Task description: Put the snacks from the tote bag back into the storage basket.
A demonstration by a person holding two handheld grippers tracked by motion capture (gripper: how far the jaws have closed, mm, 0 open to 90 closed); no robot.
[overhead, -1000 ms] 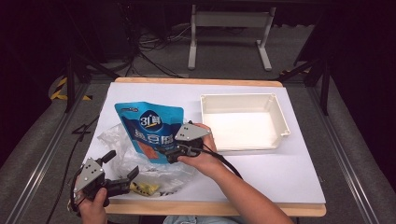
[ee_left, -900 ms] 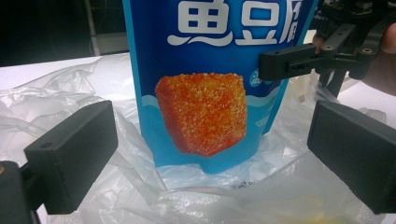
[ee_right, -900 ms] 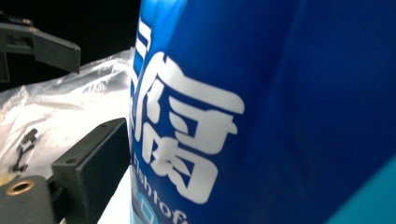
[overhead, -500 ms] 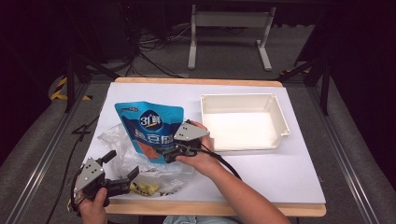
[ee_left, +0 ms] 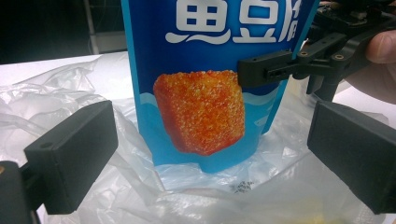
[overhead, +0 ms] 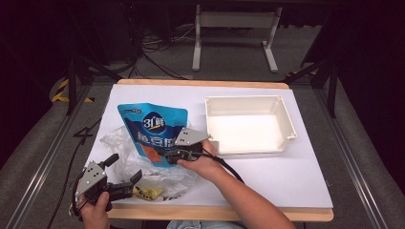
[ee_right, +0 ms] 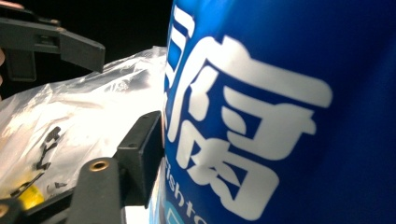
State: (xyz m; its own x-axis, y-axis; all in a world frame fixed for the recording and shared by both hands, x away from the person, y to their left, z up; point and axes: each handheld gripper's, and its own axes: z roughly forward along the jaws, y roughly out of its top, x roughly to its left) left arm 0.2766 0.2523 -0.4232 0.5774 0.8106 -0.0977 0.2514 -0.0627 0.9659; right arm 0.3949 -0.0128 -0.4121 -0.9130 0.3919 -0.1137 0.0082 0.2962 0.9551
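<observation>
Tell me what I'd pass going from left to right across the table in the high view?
Left gripper → clear plastic bag → blue snack pouch → right gripper, its jaws just closing on the pouch's lower edge → white tray.

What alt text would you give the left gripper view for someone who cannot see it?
A blue snack pouch printed with an orange cube lies on a crumpled clear plastic bag, framed by the left gripper with its black jaws wide apart. At the pouch's right edge, the right gripper has a jaw against it.
</observation>
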